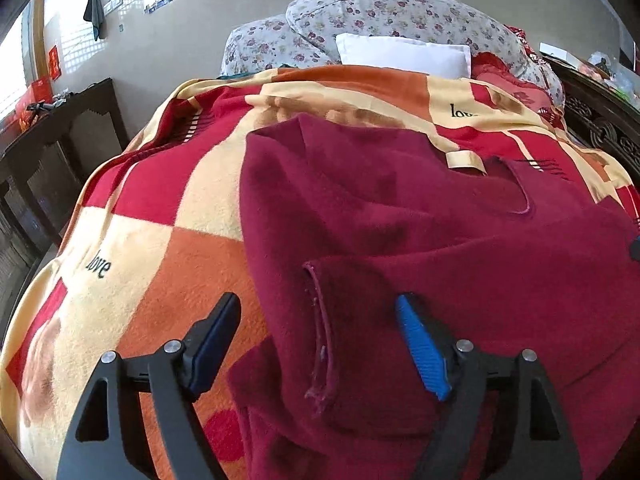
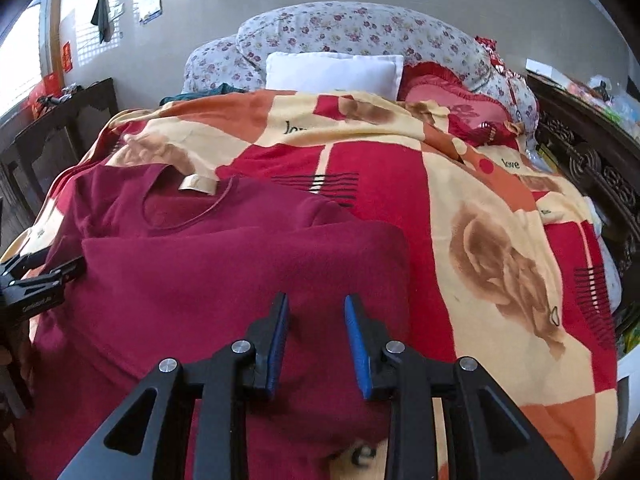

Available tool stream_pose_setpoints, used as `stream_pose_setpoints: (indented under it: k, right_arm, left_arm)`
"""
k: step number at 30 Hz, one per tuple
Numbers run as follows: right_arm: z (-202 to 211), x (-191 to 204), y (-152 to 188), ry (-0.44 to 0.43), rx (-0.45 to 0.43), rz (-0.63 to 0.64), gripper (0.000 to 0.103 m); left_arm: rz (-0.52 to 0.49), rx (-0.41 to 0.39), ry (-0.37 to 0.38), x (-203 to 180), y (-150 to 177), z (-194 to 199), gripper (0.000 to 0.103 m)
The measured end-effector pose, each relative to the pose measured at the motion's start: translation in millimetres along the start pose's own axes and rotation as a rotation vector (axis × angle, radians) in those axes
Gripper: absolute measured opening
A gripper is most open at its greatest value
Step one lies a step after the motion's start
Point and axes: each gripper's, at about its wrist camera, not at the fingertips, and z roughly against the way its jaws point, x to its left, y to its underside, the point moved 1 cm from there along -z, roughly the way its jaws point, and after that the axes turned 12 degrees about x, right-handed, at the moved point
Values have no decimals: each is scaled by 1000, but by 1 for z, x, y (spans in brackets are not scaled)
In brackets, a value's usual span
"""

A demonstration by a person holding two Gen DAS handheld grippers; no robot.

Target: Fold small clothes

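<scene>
Nearest in, the left claw [image 1: 318, 344] is hanging wide open over the folded-in sleeve cuff [image 1: 320, 340] of the dark red fleece pullover [image 1: 440, 240], gripping nothing. The right claw [image 2: 316, 334] is hovering over the garment's other side, its blue pads [image 2: 356, 344] parted with no cloth between them. The pullover is lying on the bed, neckline away from us, cream neck label [image 2: 198, 184] showing. Both sides are looking folded inward, so by my reckoning the sleeve folds are done and the bottom-to-collar fold is remaining. Underneath, a red, orange and cream checked blanket [image 2: 460, 208] is covering the bed. Further back, a white pillow [image 2: 334, 70] is leaning on floral bedding [image 2: 340, 28]; dark carved wooden furniture [image 2: 592, 168] is flanking a pale wall.
</scene>
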Motion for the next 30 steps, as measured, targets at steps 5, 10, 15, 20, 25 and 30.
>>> stream_pose_setpoints:
  k: [5, 10, 15, 20, 25, 30]
  right_arm:
    - [23, 9, 11, 8, -23, 20, 32]
    - [31, 12, 22, 10, -23, 23, 32]
    - [15, 12, 26, 44, 18, 31, 32]
    - [1, 9, 28, 53, 35, 29, 32]
    - [6, 10, 29, 47, 27, 20, 32]
    - [32, 10, 38, 3, 4, -1, 44]
  left_arm:
    - [1, -17, 7, 5, 10, 17, 79]
    - [5, -8, 14, 8, 23, 21, 79]
    - [9, 11, 8, 6, 28, 13, 79]
    - [5, 24, 1, 3, 29, 6, 80]
    - [12, 30, 13, 5, 29, 8, 80]
    - [10, 19, 38, 10, 36, 29, 80]
